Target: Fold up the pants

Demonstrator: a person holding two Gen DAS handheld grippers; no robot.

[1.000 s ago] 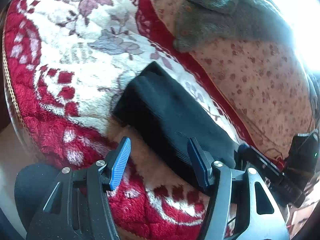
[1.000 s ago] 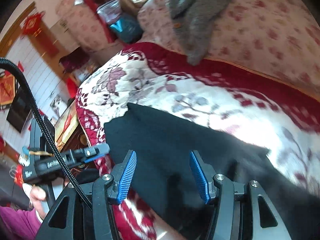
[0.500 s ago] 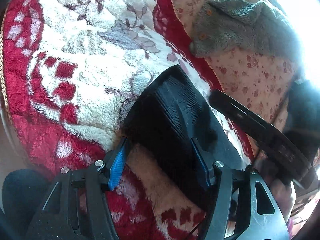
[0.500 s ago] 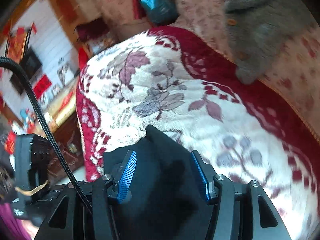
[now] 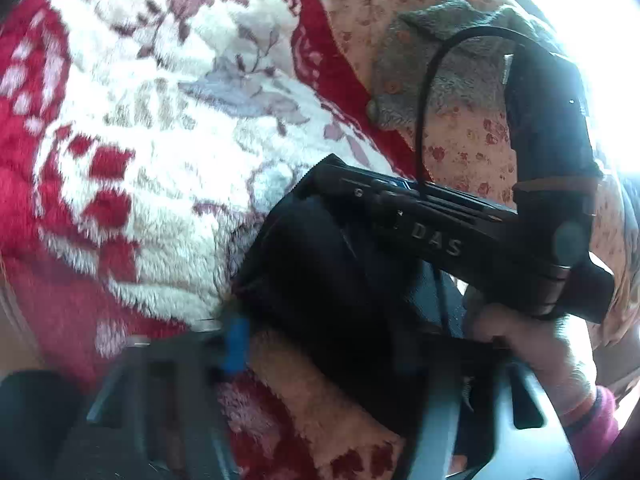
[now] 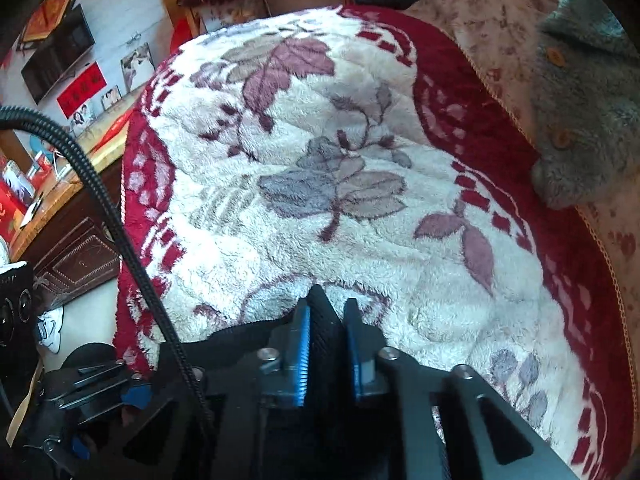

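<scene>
My right tool [image 6: 325, 354] is pinched narrow on a ridge of the black pants [image 6: 320, 320], the ribbed cloth standing up between its two blue pads [image 6: 301, 354]. From my left wrist view the same tool [image 5: 436, 220] lies across the top of the pants [image 5: 320, 280], with my right hand [image 5: 520, 340] gripping its handle. My left tool [image 5: 320, 344] sits at the near end of the pants; one blue pad [image 5: 237, 342] shows blurred against the left side of the fabric and the other finger is hidden behind the cloth, so I cannot tell whether this tool is clamped or spread.

The pants are bunched into a thick dark bundle near the front edge of the bed, resting on the plush red and white floral blanket [image 6: 340, 160]. Beyond the blanket's red border lies a beige flowered bedspread [image 6: 492, 40], and on it, toward the far right side of the bed, a grey fleece garment with orange buttons [image 6: 584, 92].

Off the bed's left edge, in the right wrist view, stand a dark wooden cabinet [image 6: 76, 256], a television [image 6: 56, 56] on the white wall, and a white shoe [image 6: 52, 330] on the floor.
</scene>
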